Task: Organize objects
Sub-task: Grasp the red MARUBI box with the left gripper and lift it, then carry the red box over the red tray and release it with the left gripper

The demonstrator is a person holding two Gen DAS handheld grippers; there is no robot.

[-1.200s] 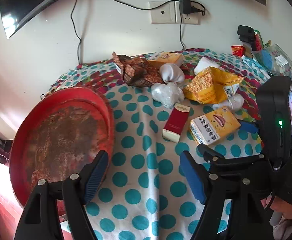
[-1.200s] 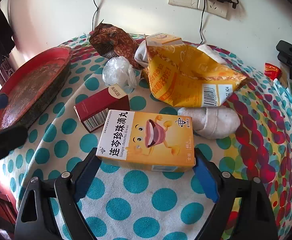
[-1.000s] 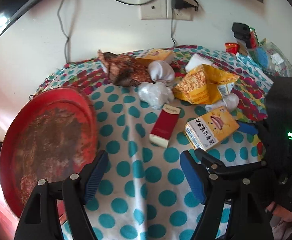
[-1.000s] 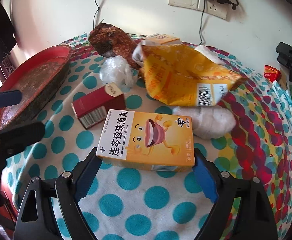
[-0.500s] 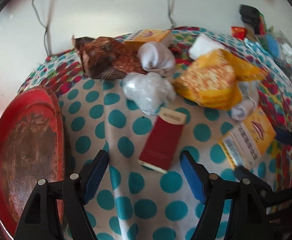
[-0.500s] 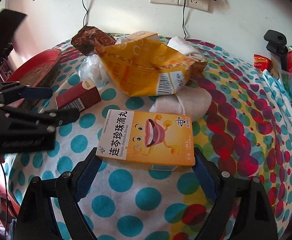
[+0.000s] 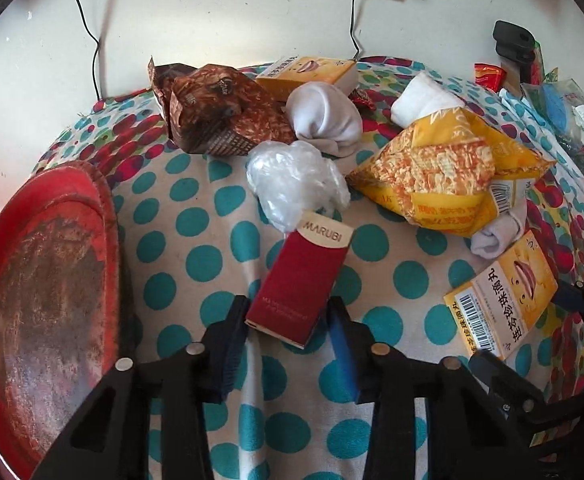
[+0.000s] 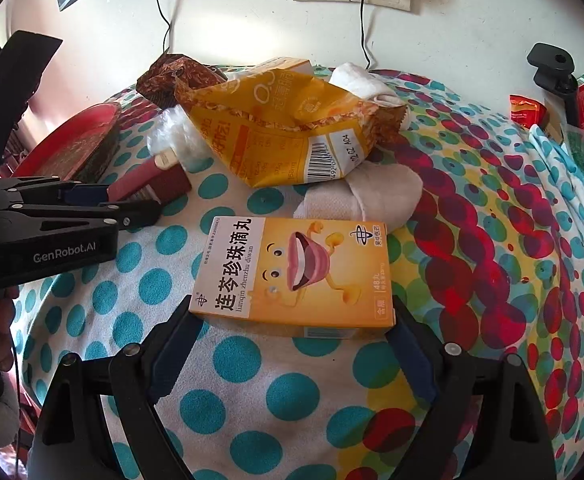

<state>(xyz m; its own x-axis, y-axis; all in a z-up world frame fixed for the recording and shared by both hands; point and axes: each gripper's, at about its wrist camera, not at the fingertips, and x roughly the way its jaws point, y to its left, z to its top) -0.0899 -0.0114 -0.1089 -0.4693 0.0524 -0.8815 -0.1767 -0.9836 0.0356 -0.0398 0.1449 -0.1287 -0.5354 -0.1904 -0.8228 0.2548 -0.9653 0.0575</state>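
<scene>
Red box (image 7: 300, 284): flat dark-red carton, cream band printed MARUBI at its far end, barcode side showing in the right wrist view; lies on the polka-dot cloth (image 7: 195, 240), near end between the left tool's pads.
Left gripper (image 7: 287, 330): jaws have just been closing; blue pads now stand against both long sides of the red box's near end, pinching it.
Yellow medicine box (image 8: 292, 276): orange-yellow carton with a cartoon mouth and Chinese print, lying flat, face up, near edge between the right tool's fingers.
Right gripper (image 8: 292, 334): jaws spread wide, one finger at each near corner of the yellow medicine box; whether the pads actually press on it I cannot tell.
Red tray (image 7: 39, 292): round, worn, rust-brown centre, at the cloth's left edge; bare cloth lies between it and the red box.
Crowding beyond: crumpled clear plastic (image 7: 296, 184) touches the red box's far end; yellow snack bag (image 7: 448, 172), white socks (image 7: 324, 120) and brown wrapper (image 7: 215, 116) lie further back, near the wall.
Open room: bare dotted cloth below both tools, toward the near edge.
</scene>
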